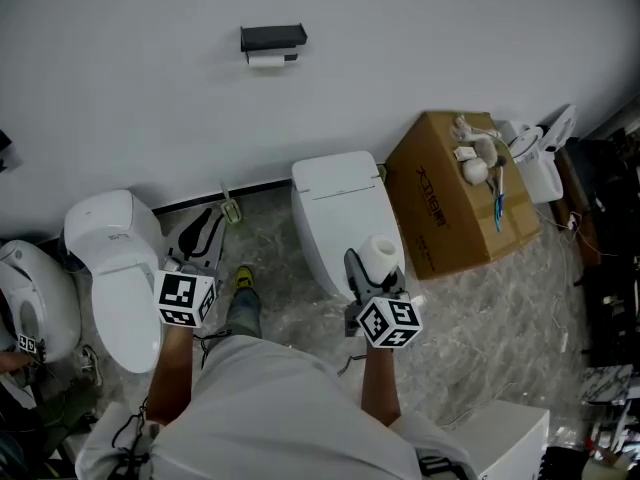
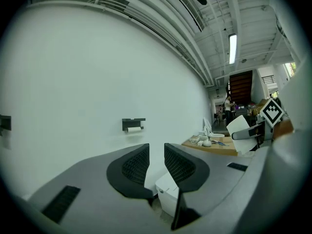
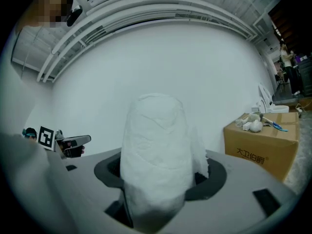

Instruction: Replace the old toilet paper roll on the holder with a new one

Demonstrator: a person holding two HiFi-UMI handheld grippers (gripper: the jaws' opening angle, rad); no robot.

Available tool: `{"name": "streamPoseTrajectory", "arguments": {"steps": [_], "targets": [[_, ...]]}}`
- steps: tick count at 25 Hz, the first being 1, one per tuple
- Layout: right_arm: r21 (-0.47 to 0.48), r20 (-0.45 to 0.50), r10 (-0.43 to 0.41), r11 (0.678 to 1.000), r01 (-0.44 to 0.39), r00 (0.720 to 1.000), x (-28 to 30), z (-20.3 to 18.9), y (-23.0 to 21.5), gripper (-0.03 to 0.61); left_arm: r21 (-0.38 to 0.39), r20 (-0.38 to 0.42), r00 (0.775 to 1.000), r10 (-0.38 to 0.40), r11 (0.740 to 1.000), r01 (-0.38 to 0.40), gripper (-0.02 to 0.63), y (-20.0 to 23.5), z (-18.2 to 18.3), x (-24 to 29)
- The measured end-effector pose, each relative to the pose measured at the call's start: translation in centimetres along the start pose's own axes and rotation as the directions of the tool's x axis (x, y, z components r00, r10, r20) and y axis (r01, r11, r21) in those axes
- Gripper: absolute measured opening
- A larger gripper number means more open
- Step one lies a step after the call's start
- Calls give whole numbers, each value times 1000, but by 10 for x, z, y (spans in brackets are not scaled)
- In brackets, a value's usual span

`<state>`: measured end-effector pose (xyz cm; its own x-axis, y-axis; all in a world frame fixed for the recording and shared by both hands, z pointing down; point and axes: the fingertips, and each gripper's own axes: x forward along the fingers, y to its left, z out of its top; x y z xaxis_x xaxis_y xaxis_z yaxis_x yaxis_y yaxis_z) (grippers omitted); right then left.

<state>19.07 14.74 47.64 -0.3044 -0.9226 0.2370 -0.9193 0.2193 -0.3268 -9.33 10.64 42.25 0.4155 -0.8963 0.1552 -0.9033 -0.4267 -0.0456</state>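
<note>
Roll (image 3: pixel 155 150) stands upright in right tool (image 3: pixel 161 175), which grips it; left tool (image 2: pixel 155 161) empty w/ jaws apart.

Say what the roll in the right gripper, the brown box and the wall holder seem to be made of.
Roll: soft white tissue paper, matte, crinkled surface. Box: brown cardboard, probably; matte, creased edges, printed side. Wall holder: dark, smooth; metal or plastic, unclear which.
</note>
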Motion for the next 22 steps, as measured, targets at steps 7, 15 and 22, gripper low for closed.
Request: {"name": "streamPoseTrajectory", "arguments": {"steps": [7,15,22], "targets": [[5,-28,-24,1000,24,999,82,12,6,310,-21,-18,1000,-19,1000,18,106,58,-2,68],[17,-54,-22,1000,23,998,178,32,25,309,-36,-29,999,-20,999,19,106,134,9,134],[-2,-34,-21,1000,21,999,252,54,38,310,-27,-29,998,-47,999,46,106,184,17,186]]}}
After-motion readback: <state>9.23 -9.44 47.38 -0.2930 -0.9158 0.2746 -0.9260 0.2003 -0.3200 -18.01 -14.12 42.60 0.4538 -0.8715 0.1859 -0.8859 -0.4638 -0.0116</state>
